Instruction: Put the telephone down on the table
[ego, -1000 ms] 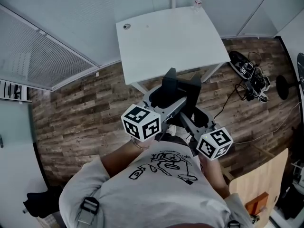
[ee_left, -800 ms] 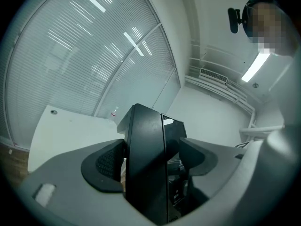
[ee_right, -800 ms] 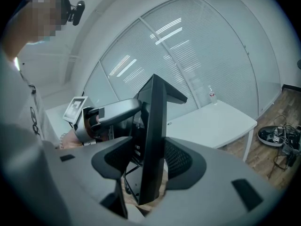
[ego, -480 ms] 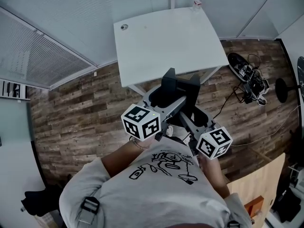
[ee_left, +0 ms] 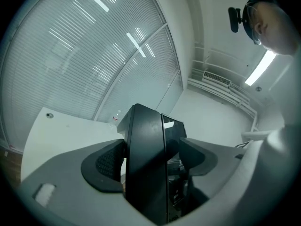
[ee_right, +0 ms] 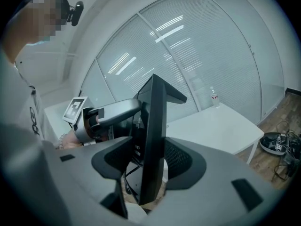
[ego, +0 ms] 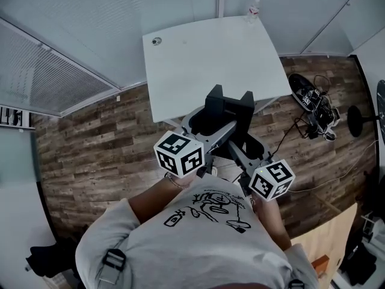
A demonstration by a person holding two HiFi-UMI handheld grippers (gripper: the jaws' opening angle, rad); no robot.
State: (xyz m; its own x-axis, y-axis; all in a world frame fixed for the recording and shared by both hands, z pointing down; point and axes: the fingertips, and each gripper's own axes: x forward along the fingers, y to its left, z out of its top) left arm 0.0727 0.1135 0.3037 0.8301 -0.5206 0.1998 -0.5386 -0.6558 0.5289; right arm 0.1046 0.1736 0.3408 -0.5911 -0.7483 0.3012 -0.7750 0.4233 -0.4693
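Note:
A black telephone hangs in the air between both grippers, just over the near edge of the white table. My left gripper is shut on one side of it, and in the left gripper view the dark body of the telephone fills the gap of the left gripper. My right gripper is shut on its other side. In the right gripper view the telephone stands edge-on inside the right gripper, with the left gripper behind it.
A small bottle stands at the table's far edge and a round cable hole sits at its far left corner. Cables and a power strip lie on the wooden floor at right. Glass walls with blinds surround the table.
The table has drawn slightly nearer in the head view, and the telephone now overlaps its near edge a little more. Both grippers keep the same hold.

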